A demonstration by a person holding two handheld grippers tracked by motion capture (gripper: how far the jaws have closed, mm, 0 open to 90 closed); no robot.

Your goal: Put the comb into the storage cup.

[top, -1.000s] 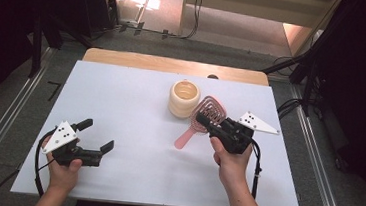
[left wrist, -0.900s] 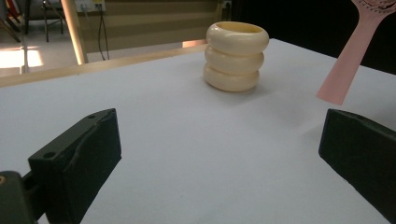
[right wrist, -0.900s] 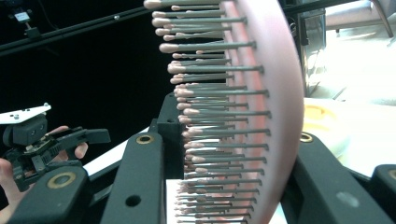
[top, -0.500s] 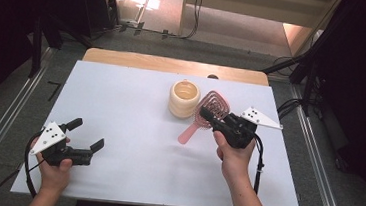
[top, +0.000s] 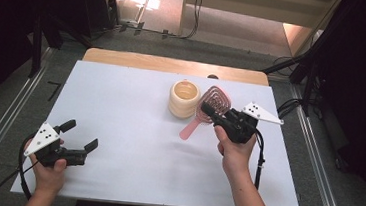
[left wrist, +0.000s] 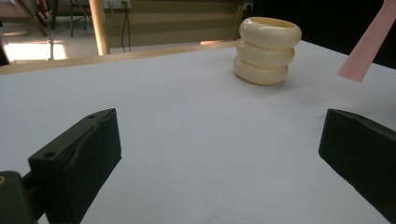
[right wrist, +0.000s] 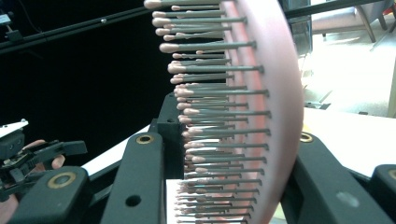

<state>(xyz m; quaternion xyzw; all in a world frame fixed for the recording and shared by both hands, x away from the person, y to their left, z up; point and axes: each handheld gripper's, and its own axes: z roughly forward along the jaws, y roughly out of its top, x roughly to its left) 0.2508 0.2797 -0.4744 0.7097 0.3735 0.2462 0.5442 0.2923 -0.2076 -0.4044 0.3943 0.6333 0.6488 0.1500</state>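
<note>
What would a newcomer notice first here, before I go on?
The pink hairbrush clamped by its head in the right tool, lifted over the table's far right, bristles looming in the right gripper view. Beside it stands a cream ribbed cup on the white table. The left tool hangs open near the front left corner.

On the white table (top: 135,104) there are two things: one cream ribbed cup (top: 184,98) and one pink hairbrush (top: 205,110). Two grippers are present, left gripper (top: 79,135) and right gripper (top: 209,111).
</note>
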